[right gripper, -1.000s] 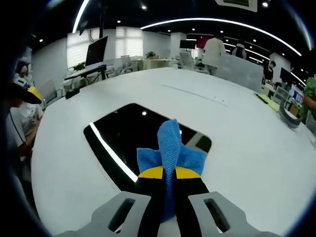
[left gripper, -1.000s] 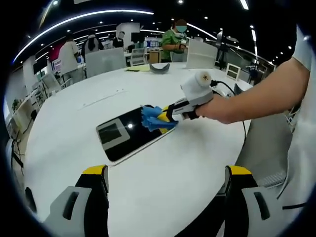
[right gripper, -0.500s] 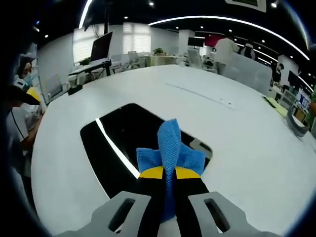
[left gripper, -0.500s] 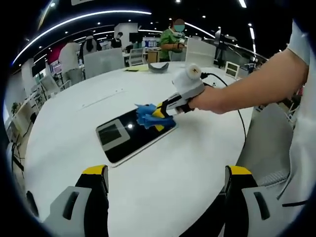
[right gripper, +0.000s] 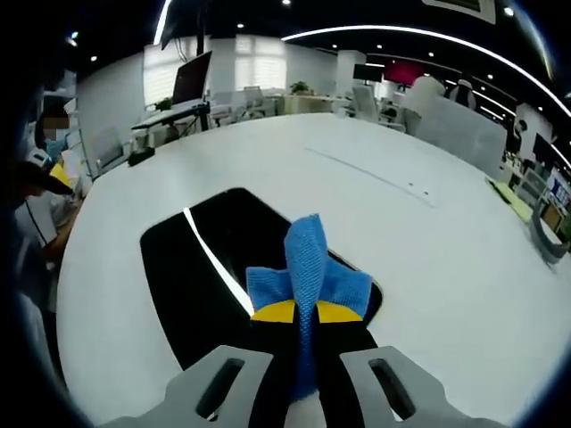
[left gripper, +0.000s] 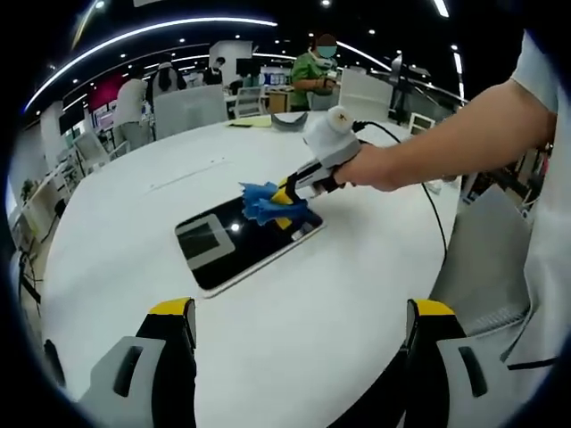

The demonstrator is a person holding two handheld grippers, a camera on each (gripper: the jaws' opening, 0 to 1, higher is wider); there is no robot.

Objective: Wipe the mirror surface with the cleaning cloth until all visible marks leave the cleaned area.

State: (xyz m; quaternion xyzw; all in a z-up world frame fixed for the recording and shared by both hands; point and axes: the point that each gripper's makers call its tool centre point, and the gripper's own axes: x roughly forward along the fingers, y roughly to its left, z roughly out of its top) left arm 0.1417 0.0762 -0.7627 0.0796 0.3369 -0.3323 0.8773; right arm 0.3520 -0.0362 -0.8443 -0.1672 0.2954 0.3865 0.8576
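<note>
Wiping the mirror's far corner
My right tool (right gripper: 305,316) clamps the cloth (right gripper: 308,267) at the mirror (right gripper: 192,267) edge; left tool (left gripper: 299,357) spread apart above bare tabletop (left gripper: 294,303).

Plenty of open white table (left gripper: 294,303) between my left gripper (left gripper: 299,357) and the mirror (left gripper: 241,241), so nothing's blocking a straight approach there. What's in the way is the right gripper (left gripper: 290,192) with the blue cleaning cloth (left gripper: 268,203) parked on the mirror's far corner, plus the person's arm (left gripper: 446,143) and trailing cable (left gripper: 435,209) crossing the right side.
</note>
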